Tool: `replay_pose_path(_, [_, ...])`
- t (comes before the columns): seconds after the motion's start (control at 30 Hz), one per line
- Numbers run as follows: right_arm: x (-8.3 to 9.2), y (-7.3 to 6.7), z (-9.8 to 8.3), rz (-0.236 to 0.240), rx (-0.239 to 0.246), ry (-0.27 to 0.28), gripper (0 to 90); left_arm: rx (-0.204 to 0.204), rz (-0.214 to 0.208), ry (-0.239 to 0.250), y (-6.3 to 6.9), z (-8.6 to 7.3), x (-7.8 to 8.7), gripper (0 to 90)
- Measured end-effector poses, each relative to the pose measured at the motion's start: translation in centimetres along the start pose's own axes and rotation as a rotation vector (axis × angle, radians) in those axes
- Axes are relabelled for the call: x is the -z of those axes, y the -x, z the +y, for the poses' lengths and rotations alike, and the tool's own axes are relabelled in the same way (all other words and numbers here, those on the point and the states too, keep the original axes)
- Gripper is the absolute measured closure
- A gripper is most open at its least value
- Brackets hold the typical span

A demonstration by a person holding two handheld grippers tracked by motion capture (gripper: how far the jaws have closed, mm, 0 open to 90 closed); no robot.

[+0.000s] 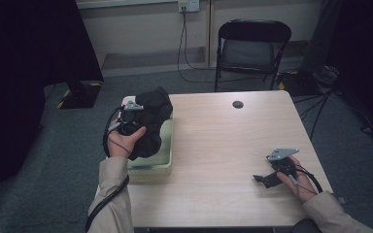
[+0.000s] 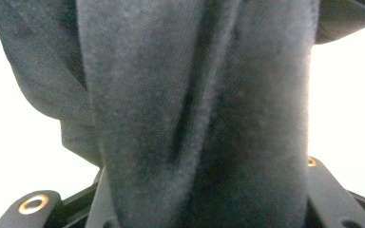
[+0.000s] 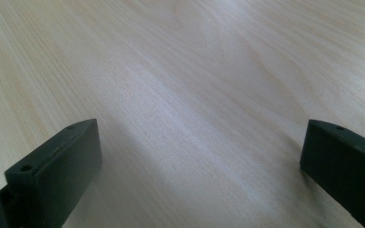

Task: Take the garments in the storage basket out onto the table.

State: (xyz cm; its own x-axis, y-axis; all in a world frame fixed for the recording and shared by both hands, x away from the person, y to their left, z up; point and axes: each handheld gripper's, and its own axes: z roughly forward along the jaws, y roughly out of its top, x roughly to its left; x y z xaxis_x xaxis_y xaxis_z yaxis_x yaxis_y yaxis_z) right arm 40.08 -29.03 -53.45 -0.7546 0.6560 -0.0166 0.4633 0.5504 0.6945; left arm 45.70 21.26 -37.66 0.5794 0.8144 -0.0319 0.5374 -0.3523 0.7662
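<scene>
Chair behind table, tray under clamped dark cloth.

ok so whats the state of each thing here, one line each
left gripper: shut on the dark cloth
dark cloth: bunched, held up over the tray
tray: pale, on the table's left edge
right gripper: open, empty, low over the table
folding chair: unfolded, empty, beyond the table

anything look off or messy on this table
Nothing spilled or damaged. The one untidy thing is the crumpled black cloth garment, clamped in the left gripper and bunched over the pale green tray at the table's left edge.
</scene>
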Motion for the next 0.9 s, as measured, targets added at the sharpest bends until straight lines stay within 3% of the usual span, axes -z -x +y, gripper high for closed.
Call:
replay_pose_path(0.4, [0.0,0.0,0.0,0.0,0.0,0.0,0.0,-0.021,-0.033,0.044,1.2,1.2,1.0,58.0])
replay_pose_path(0.9, [0.0,0.0,0.0,0.0,0.0,0.0,0.0,-0.076,-0.102,0.082,3.6,2.7,1.6,58.0])
